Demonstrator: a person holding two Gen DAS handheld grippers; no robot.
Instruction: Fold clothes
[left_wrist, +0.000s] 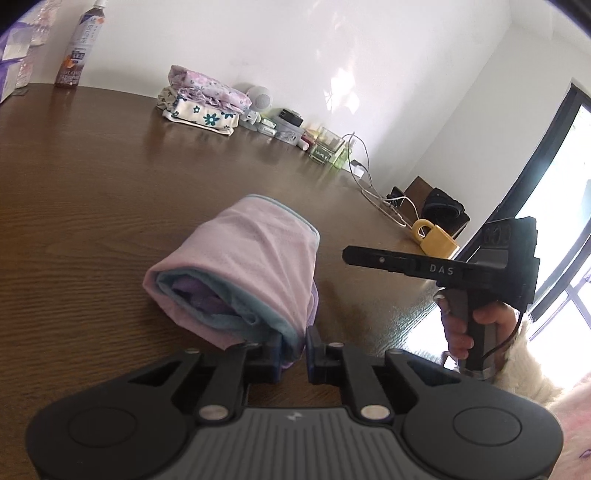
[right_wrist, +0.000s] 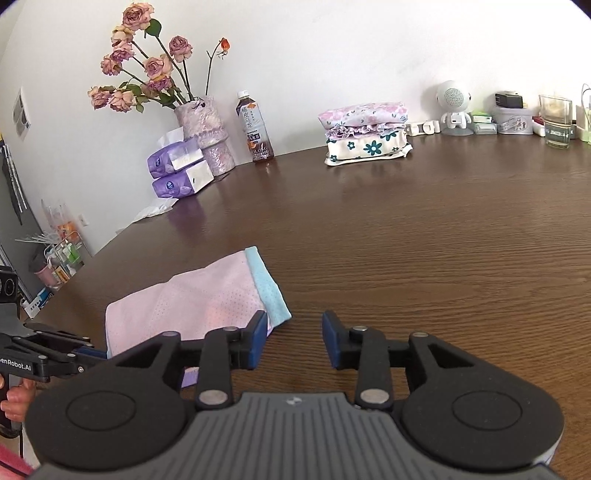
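Pink mesh garment with light blue trim lies folded into a thick bundle on a dark brown wooden table, and it fills the lower centre of the left wrist view. In the right wrist view the same garment sits in the lower left of the frame, its blue band toward the middle of the picture.

The table spreads across most of both views and meets a white wall at the top. A stack of folded floral clothes rests against that wall, right of centre in the upper part of the right wrist view. A vase of dried roses stands in the upper left of that frame, with purple tissue packs in front of it and a tea bottle just to its right. A small white robot figure stands in the upper right.

The left gripper is at the bottom of its own view, its jaws closed on the near edge of the garment, with cloth pinched between the pads. The right gripper is at the bottom of its own view, its jaws open with bare table between them, and its left pad just beside the garment's blue edge. A hand holds the right gripper's handle at the right of the left wrist view. A yellow mug sits near the table's edge, right of centre.
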